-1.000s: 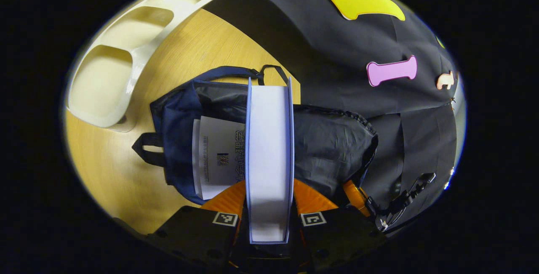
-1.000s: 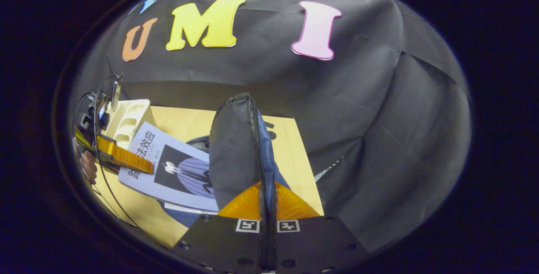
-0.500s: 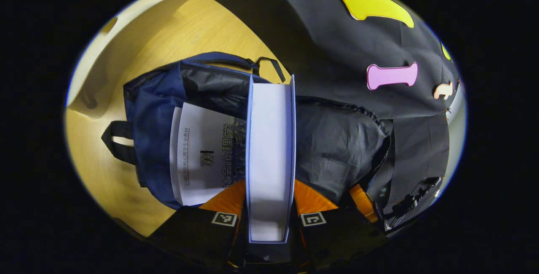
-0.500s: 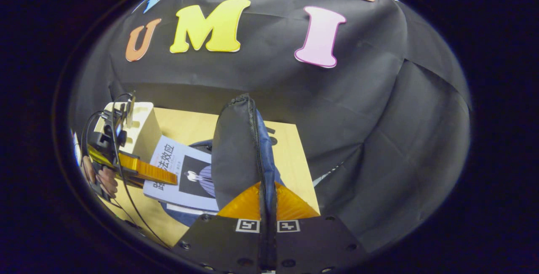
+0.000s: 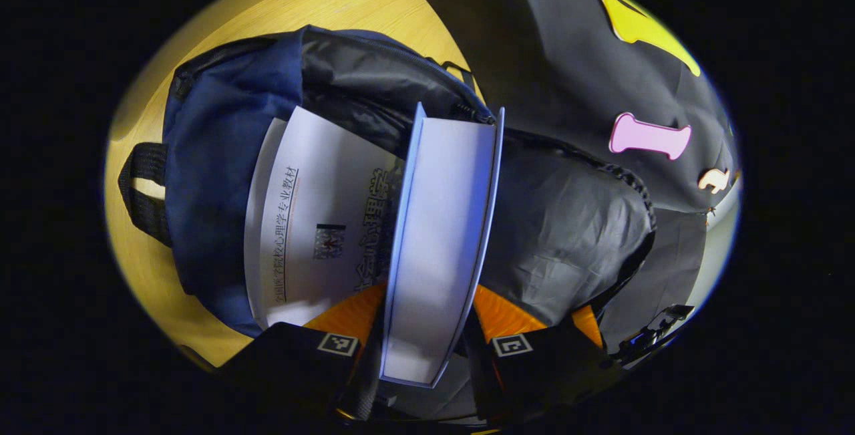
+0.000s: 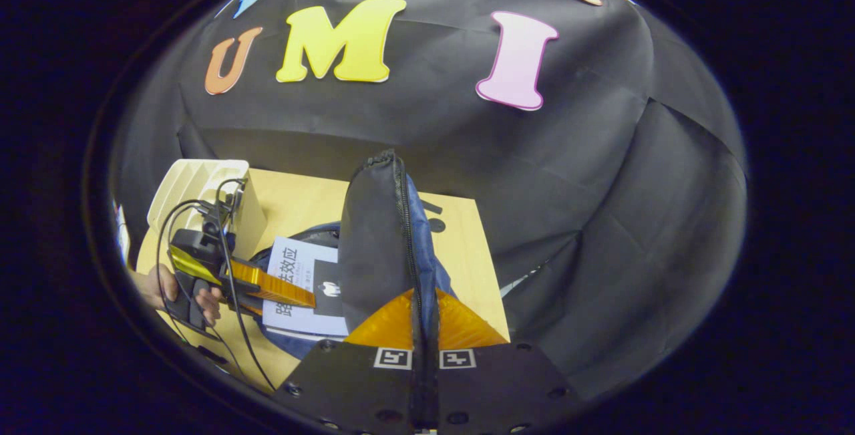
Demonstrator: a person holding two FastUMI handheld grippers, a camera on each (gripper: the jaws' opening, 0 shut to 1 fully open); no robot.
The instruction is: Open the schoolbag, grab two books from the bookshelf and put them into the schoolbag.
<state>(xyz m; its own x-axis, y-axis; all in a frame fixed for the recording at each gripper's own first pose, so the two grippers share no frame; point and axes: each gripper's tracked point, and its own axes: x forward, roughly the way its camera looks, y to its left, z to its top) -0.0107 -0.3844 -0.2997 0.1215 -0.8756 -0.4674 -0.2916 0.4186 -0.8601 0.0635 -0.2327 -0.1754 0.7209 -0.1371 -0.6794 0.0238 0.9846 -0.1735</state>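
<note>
Two books are in play, and the second is on its way in. The wooden table [image 6: 300, 198] carries everything, with the pale bookshelf [image 6: 200, 184] standing at its far left corner as seen in the right gripper view. Across the middle lies the navy schoolbag [image 5: 214, 154], unzipped, its mouth gaping toward the left gripper. The schoolbag's upper flap [image 6: 374, 248] is lifted clear of the opening; the right gripper [image 6: 424, 328] has it pinched, both fingers closed tight on the fabric edge by the zip.

Inside the opening lies the first book [image 5: 314, 221], its white cover flat against the lining, though its near end seems to project from the mouth; how deep it sits is hard to judge from this angle. The second book [image 5: 441, 234] is held edge-on in the left gripper [image 5: 427, 328], fingers clamped on either cover, its far end at the lip of the bag just above the first book.

So, as I judge it, the opening is done, both books are off the shelf, and one is largely stowed. What remains is to slide the second book in beside the first, let it go, and release the flap.
</note>
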